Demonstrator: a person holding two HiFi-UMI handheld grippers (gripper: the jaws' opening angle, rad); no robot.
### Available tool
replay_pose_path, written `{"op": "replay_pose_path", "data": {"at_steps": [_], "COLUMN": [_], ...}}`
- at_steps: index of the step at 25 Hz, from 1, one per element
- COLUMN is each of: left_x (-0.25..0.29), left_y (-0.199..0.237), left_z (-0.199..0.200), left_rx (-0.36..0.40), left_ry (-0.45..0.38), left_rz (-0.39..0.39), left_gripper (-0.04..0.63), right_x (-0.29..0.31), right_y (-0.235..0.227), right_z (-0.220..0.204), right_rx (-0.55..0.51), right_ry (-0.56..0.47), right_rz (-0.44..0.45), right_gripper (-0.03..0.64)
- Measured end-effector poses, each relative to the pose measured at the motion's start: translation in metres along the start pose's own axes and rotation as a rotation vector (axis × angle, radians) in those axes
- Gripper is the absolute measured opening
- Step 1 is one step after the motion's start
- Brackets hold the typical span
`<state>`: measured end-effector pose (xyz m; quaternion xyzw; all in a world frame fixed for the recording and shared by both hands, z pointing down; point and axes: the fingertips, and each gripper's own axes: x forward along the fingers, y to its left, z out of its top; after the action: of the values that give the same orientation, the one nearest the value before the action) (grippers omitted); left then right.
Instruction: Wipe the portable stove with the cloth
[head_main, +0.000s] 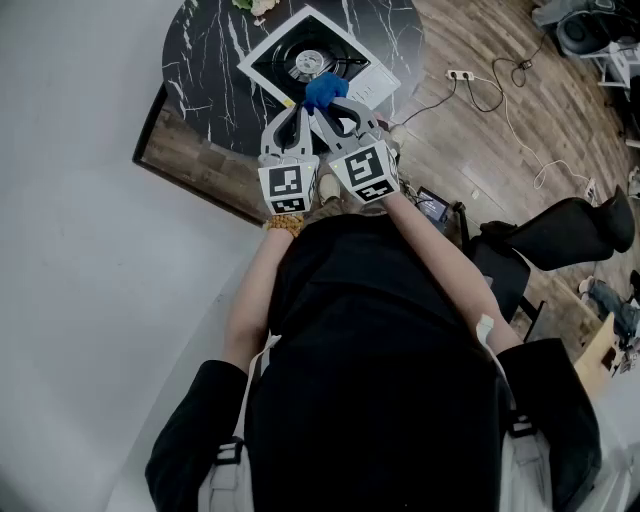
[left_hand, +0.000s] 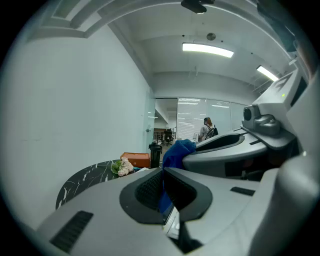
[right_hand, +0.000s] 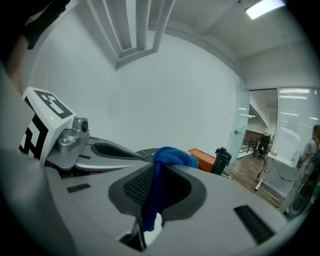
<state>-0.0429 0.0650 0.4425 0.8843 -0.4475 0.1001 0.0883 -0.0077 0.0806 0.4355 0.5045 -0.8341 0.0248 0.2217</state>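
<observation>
Blue cloth (head_main: 322, 90) shows over the near corner of the stove (head_main: 290, 55), top centre of the head view. It is pinched from both sides: the left claw (head_main: 298, 108) and right claw (head_main: 338, 108) are each clenched on a fold of it, tips close together. The white-rimmed stove sits on a round black marble table (head_main: 200, 60), with flowers (head_main: 255, 6) at the top edge. White wall (head_main: 70, 250) fills the left. Wood floor (head_main: 480, 130) with a power strip (head_main: 460, 75) and a black chair (head_main: 560, 235) lies to the right. In the left gripper view an orange box (left_hand: 136, 159) and a dark bin (left_hand: 155, 152) stand beyond the table; their contents cannot be seen.
</observation>
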Motion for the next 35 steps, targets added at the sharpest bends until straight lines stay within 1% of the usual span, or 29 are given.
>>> {"op": "replay_pose_path", "data": {"at_steps": [5,7,9,11,13,16,19,22,26,28,29,31,32,34,35], "left_x": [0.007,0.008,0.008,0.010,0.013,0.018,0.023,0.032,0.049,0.047,0.043,0.039,0.038,0.040,0.041], "left_y": [0.001,0.001,0.002,0.000,-0.001,-0.001,-0.007,-0.011,-0.008,0.004,0.011,0.016,0.014,0.012,0.013], "left_z": [-0.007,-0.009,-0.015,-0.027,-0.041,-0.063,-0.085,-0.100,-0.118,-0.129,-0.135,-0.147,-0.155,-0.165,-0.166], "left_rx": [-0.014,-0.025,-0.041,-0.065,-0.097,-0.132,-0.135,-0.124,-0.143,-0.161,-0.177,-0.231,-0.265,-0.341,-0.385], "left_ry": [-0.001,0.005,0.028,0.071,0.123,0.200,0.283,0.345,0.422,0.467,0.489,0.532,0.554,0.573,0.569], "left_rz": [-0.005,-0.003,0.000,-0.002,-0.016,-0.025,-0.014,0.003,0.073,0.137,0.178,0.252,0.276,0.303,0.315], "left_gripper": [0.012,0.012,0.012,0.012,0.014,0.014,0.015,0.015,0.018,0.018,0.018,0.018,0.026,0.083,0.083], "right_x": [0.002,0.005,0.008,0.009,0.013,0.023,0.035,0.051,0.070,0.079,0.083,0.085,0.084,0.086,0.086], "right_y": [-0.007,-0.007,-0.008,-0.019,-0.036,-0.065,-0.087,-0.105,-0.126,-0.122,-0.117,-0.114,-0.116,-0.120,-0.119], "right_z": [-0.004,-0.008,-0.014,-0.025,-0.040,-0.071,-0.105,-0.135,-0.162,-0.168,-0.169,-0.172,-0.173,-0.172,-0.172], "right_rx": [-0.007,-0.003,0.001,0.012,0.049,0.091,0.075,0.045,-0.027,-0.035,-0.017,0.058,0.090,0.108,0.099], "right_ry": [0.018,0.036,0.053,0.074,0.102,0.187,0.277,0.363,0.447,0.426,0.403,0.360,0.340,0.312,0.312], "right_rz": [0.006,0.035,0.070,0.090,0.101,0.121,0.165,0.215,0.302,0.369,0.408,0.480,0.505,0.536,0.544], "right_gripper": [0.035,0.035,0.037,0.037,0.037,0.037,0.037,0.037,0.037,0.037,0.037,0.035,0.035,0.035,0.035]}}
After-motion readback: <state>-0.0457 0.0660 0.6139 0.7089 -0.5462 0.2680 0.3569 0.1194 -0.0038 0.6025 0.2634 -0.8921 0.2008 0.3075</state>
